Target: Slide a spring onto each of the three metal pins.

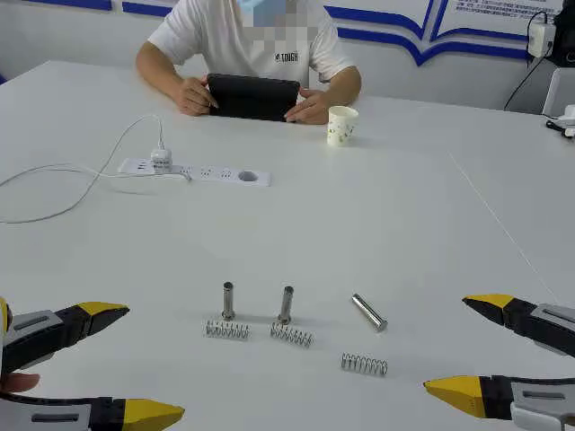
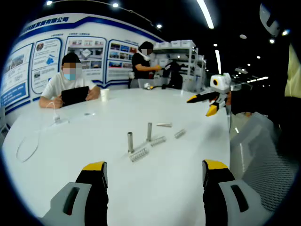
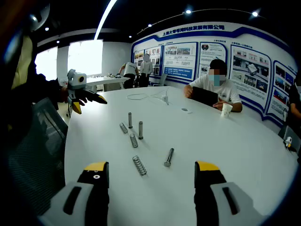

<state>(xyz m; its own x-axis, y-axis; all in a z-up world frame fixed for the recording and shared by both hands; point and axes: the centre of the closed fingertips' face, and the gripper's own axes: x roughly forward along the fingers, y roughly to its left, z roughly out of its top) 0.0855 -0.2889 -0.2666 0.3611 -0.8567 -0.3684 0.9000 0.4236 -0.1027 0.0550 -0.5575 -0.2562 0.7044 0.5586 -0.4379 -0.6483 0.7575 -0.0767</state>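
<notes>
left tool (image 1: pixel 148 362): jaws spread wide, yellow tips well apart, empty. it hangs above the near left part of the bench (image 1: pixel 377 206), apart from all parts. right tool (image 1: pixel 446 343): jaws likewise spread wide and empty, above the near right part of the bench. each gripper view shows the opposite tool across the work area with its jaws apart.

the parts sit between the two tools, slightly farther out on the bench.

- left pin (image 1: pixel 228 300): upright on the bench.
- middle pin (image 1: pixel 287 304): upright, near the left pin on its right side.
- right pin (image 1: pixel 368 312): lying on its side, set apart to the right of the two upright pins.
- left spring (image 1: pixel 226 329): lying flat just in front of the base of the left pin.
- middle spring (image 1: pixel 292 335): lying flat just in front of the base of the middle pin, slightly slanted.
- right spring (image 1: pixel 364 364): lying flat on the near side of the right pin, near it but not touching.

all three springs are off the pins.

farther out, a white power strip (image 1: pixel 211 171) lies on the bench with an adapter plugged in at its left end. a white cable (image 1: pixel 54 171) runs off to the left. a paper cup (image 1: pixel 341 125) stands beyond it. at the far edge a seated person (image 1: pixel 243 36) holds a dark tablet (image 1: pixel 252 96) with both hands.
</notes>
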